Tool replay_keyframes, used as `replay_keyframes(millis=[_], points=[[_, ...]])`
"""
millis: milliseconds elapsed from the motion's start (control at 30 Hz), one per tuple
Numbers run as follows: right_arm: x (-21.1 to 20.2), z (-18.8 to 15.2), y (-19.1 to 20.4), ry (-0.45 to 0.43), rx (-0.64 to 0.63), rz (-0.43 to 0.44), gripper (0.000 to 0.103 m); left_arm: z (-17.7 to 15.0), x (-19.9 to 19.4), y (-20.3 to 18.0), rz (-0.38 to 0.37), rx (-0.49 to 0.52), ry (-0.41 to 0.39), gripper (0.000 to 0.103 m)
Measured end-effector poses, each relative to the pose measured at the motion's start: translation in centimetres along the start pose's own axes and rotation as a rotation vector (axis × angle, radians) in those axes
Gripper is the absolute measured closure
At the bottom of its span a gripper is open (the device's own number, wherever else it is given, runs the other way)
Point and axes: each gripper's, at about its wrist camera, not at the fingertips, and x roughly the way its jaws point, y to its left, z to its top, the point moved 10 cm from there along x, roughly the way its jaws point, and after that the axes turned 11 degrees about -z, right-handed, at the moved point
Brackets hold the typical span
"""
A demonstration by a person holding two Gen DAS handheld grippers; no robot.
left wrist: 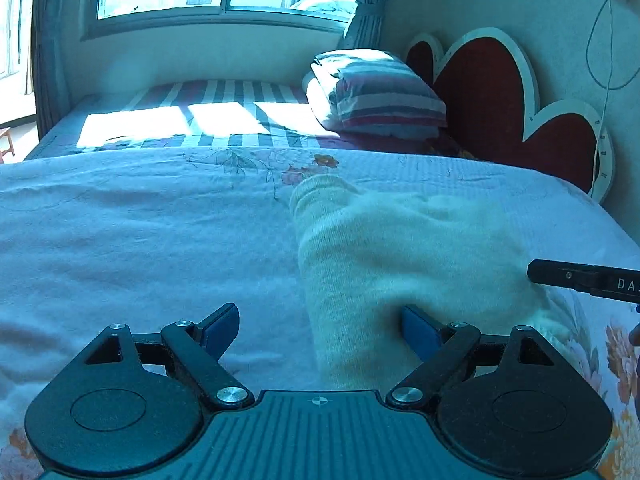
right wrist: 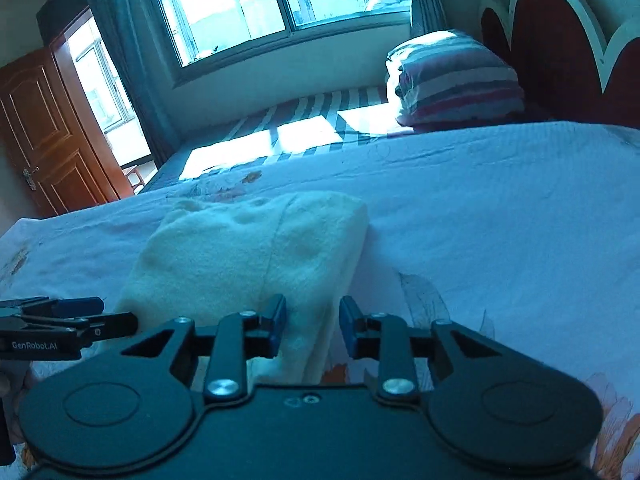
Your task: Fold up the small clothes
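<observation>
Left wrist view: left gripper (left wrist: 320, 330) spread wide over cream garment (left wrist: 400, 248), nothing held. Right gripper (right wrist: 313, 326) partly parted, seemingly ungripped; fold may be dragged askew if only top layer pinched.

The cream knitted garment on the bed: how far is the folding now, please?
Done: the cream garment already lies as a compact folded bundle on the floral sheet. In hand: nothing is gripped; the left gripper is open around its near edge, and the right gripper is open over its near corner. Left: any final fold or tidying; no other small clothes are visible.
</observation>
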Motion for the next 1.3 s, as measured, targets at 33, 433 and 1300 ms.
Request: replay_keyframes(millis=[33, 433, 1300], points=[[0.6, 0.7, -0.1, 0.001, 0.022, 0.009, 0.073, 0.6, 0.9, 0.3, -0.006, -0.019, 0.0, 0.016], [6.2, 3.3, -0.3, 0.064, 0.026, -0.028, 0.067, 3.0, 5.5, 3.3, 0.018, -0.09, 0.015, 0.01], [0.8, -0.8, -0.4, 0.178, -0.026, -0.026, 0.043, -2.5, -0.9, -1.1, 0.031, 0.042, 0.094, 0.01]])
